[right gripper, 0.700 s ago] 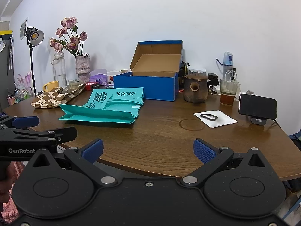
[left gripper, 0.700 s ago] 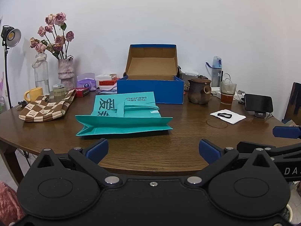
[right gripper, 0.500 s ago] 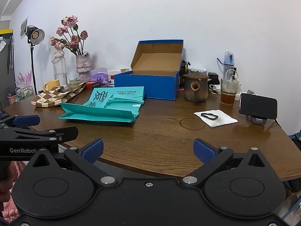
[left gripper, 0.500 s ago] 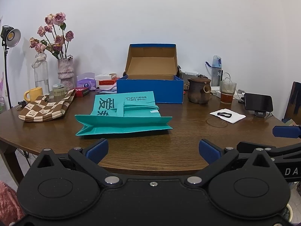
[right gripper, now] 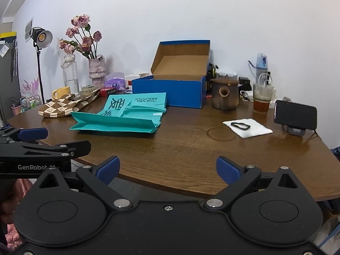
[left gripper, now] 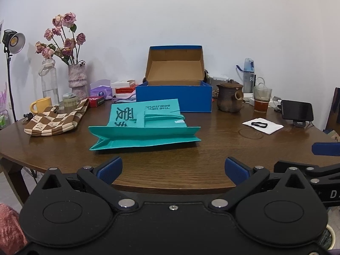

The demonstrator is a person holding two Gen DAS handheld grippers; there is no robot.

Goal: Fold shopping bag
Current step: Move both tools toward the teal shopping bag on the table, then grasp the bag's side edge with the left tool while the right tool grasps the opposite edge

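A teal paper shopping bag (left gripper: pixel 146 127) (right gripper: pixel 125 116) lies flat on the brown wooden table (left gripper: pixel 180 165), its bottom gusset facing me and its handles resting on top. My left gripper (left gripper: pixel 173 169) hovers open at the table's near edge, just short of the bag, with nothing between its blue pads. My right gripper (right gripper: pixel 166 169) is also open and empty, near the front edge and to the right of the bag. The left gripper's finger (right gripper: pixel 31 133) shows at the left of the right wrist view.
Behind the bag stands an open blue shoe box (left gripper: pixel 174 89). A checkered cloth bag (left gripper: pixel 55 121), yellow mug (left gripper: pixel 41 104) and flower vase (left gripper: pixel 77 80) are at the left. A brown teapot (left gripper: pixel 230 97), a cup of tea (left gripper: pixel 262 99), a phone on a stand (left gripper: pixel 297 111) and a white napkin (left gripper: pixel 262 125) are at the right.
Both views have shifted very slightly; the bag and the grippers' opening look the same.
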